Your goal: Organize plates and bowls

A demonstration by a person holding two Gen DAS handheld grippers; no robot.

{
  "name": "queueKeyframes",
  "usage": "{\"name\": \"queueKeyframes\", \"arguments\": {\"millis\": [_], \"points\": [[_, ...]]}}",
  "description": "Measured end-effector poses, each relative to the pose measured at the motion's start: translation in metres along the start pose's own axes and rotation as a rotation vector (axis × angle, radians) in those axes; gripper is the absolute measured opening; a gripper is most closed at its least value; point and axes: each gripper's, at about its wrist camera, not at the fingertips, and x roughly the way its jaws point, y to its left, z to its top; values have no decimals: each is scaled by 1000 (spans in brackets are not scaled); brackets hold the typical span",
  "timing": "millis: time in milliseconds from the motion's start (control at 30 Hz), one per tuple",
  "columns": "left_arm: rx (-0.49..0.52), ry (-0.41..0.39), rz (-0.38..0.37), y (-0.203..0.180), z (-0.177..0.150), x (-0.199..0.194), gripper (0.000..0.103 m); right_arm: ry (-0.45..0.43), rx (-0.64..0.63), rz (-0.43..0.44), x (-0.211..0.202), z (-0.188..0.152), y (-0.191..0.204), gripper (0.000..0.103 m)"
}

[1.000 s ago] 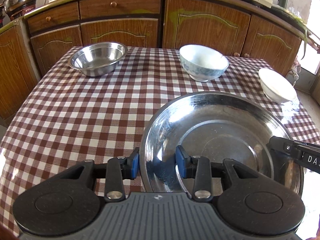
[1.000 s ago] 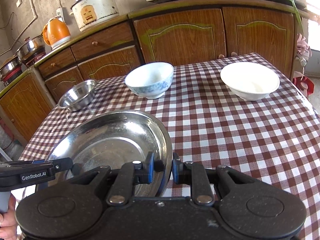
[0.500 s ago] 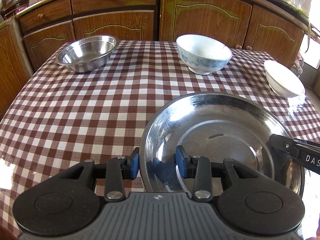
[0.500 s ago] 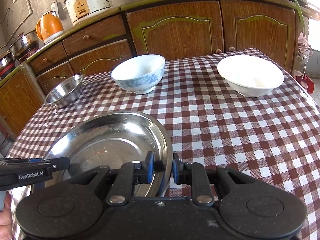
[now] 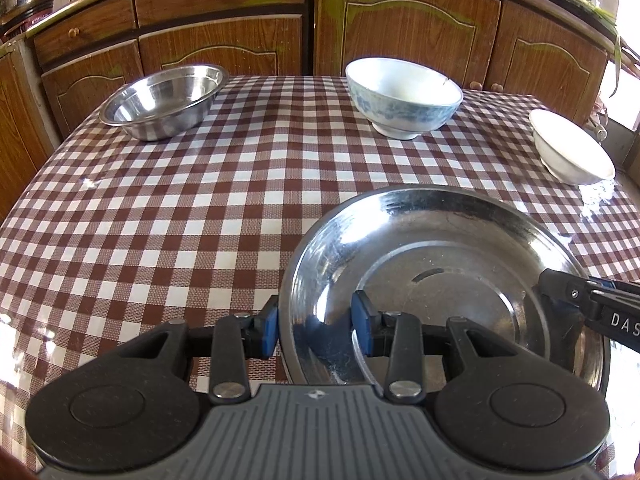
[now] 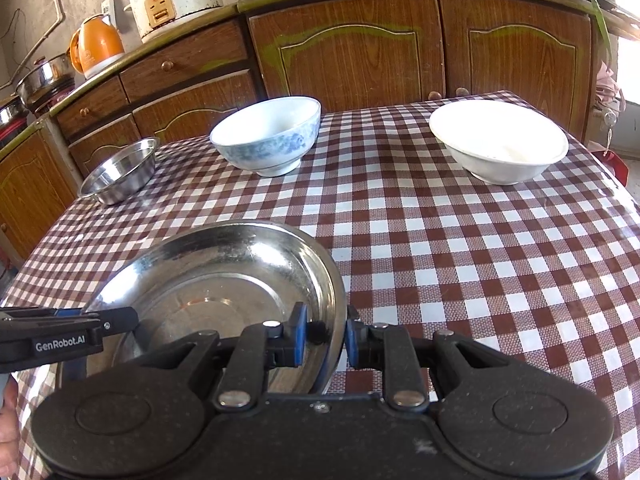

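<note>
Both grippers lower now, far bowls nearer — left gripper (image 5: 315, 330) and right gripper (image 6: 324, 334) clamp steel plate (image 5: 440, 280) rims. You set plate on table (image 5: 180, 220), then release.

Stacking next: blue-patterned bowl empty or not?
Empty. The blue-patterned bowl stands upright on the checked tablecloth, its visible inside bare white.

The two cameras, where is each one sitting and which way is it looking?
Left wrist: sits on the left gripper, looking forward and down over the checked table; its fingers straddle the big steel plate's left rim.
Right wrist: sits on the right gripper, facing likewise, clamped on the plate's right rim; a hand shows at the edge.
Both share: plate, steel bowl, blue-patterned bowl, white bowl, cabinets.
</note>
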Motion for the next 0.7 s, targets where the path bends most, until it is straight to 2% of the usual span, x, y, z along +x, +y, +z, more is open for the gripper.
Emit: {"name": "queueKeyframes", "arguments": {"millis": [200,267,333,500,633,700], "points": [[-17,4,-2,1,-2,3,39,14,-19,-11,2,-3,2,30],[-8,-4,27,1,-1,1,39,12,-23,-14,0,-2,3,30],[-14,-15,43,4,-1,-4,43,-1,-18,-21,-5,-1,2,38],[-49,-12,69,14,0,-19,46,-42,-17,-65,-23,3,1,46],[-58,-16,100,14,1,-35,56,-63,-21,-48,-38,6,9,55],[-62,-20,110,15,1,-45,57,-64,-29,-30,-45,7,17,60]]}}
